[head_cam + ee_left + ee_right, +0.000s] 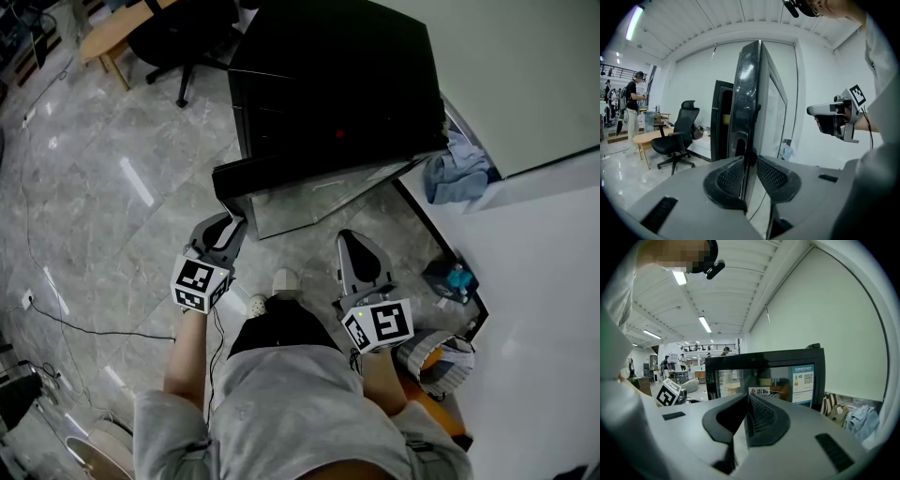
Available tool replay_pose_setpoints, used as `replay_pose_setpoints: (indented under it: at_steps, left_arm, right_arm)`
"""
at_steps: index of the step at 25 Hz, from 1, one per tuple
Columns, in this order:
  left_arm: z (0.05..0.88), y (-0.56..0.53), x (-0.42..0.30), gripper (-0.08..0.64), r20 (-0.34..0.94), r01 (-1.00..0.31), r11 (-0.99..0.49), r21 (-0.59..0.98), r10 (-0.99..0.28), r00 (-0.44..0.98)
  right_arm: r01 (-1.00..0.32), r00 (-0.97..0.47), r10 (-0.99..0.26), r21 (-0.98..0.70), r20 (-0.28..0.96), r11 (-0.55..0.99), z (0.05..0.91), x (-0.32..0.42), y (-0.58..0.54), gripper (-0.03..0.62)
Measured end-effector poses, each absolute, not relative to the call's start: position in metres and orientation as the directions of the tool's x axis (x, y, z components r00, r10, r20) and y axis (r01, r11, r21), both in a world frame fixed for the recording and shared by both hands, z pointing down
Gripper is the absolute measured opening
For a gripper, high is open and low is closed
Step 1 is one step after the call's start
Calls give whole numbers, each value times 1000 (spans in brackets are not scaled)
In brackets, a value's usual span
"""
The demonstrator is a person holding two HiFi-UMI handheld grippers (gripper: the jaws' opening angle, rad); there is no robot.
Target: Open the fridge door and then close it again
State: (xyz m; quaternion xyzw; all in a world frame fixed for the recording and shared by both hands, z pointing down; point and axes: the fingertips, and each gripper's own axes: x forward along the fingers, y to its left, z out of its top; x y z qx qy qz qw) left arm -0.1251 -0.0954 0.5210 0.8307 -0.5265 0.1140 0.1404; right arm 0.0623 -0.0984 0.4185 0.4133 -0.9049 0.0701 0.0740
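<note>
The black fridge stands ahead of me with its glass door swung out toward me. My left gripper is at the door's free edge. In the left gripper view that edge runs upright between the jaws, and the left gripper is shut on it, a pad on each face. The open cabinet shows behind the door. My right gripper hovers in front of the door glass. In its own view the right gripper is shut with nothing in it.
A black office chair and a wooden table stand on the far left. A white wall runs along the right, with a blue cloth and bags at its foot. A cable crosses the marble floor.
</note>
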Motion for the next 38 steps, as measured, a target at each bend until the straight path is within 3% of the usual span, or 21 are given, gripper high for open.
replay_pose_setpoints:
  at_steps: [21,38]
  left_arm:
    - [519,-22,-65,91,363,-882,-440,168,-805,470]
    - [519,-30,-73,67,357,-893,-419,164,-819,450]
  right_arm:
    - [-797,-603,-784,-66,149,600,404,76,-46,26]
    - [-800,-598,-788,-60,148,596,401,74,-44,26]
